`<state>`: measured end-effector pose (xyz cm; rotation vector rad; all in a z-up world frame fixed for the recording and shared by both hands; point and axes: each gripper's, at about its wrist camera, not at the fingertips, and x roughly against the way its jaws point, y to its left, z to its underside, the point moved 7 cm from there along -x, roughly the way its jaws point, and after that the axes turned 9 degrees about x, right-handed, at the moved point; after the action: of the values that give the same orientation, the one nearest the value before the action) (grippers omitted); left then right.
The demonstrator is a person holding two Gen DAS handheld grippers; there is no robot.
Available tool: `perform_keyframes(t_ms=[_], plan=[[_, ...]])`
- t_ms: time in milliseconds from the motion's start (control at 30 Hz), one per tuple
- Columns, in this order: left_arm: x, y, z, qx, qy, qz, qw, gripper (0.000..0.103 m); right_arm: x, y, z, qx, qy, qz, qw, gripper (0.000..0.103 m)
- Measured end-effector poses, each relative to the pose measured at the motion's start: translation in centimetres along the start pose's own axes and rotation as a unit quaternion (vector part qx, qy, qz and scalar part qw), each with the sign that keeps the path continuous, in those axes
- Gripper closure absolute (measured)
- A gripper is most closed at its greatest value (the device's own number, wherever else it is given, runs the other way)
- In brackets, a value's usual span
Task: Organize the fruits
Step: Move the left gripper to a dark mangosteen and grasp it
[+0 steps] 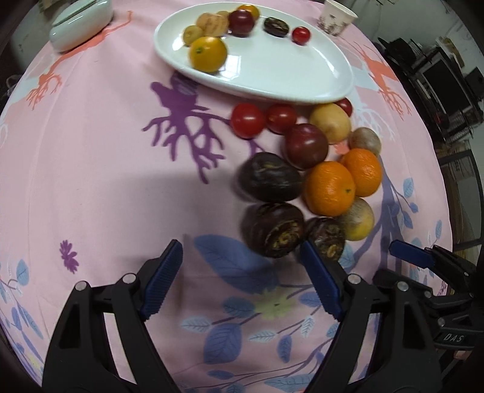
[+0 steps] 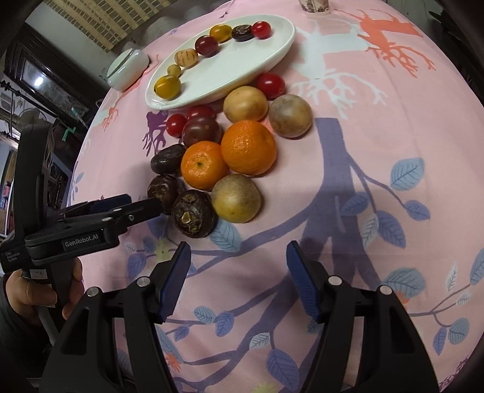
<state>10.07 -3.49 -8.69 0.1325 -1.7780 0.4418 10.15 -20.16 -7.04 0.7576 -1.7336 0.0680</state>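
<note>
White oval plate (image 1: 302, 81) near table's far edge, fruit pile (image 2: 224, 157) beside it; left gripper (image 1: 242, 278) and right gripper (image 2: 239, 276) both spread, empty.

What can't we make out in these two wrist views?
- Paper cup: top cut off by the frame edge in the left wrist view; only its base shows in the right.
- Red tomato: left view, mostly hidden behind the white plate.
- Left gripper: right view, fingers overlap side-on.
</note>
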Motion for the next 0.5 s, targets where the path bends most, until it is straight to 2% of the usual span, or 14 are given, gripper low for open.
perform_keyframes(t_ms=[300,400,500], plan=[[-1.0,-0.7,-1.1,0.019,0.009,0.007,0.9998,0.02,0.0,-0.9,0.5,-0.016,0.003,0.002,1.0,0.037],[-1.2,-0.3,-1.0,0.02,0.014,0.006,0.9997,0.027,0.0,-0.9,0.5,-0.014,0.004,0.0,1.0,0.037],[-1.1,0.2,-0.7,0.015,0.011,0.003,0.9998,0.028,0.0,-0.8,0.4,-0.014,0.001,-0.001,1.0,0.033]])
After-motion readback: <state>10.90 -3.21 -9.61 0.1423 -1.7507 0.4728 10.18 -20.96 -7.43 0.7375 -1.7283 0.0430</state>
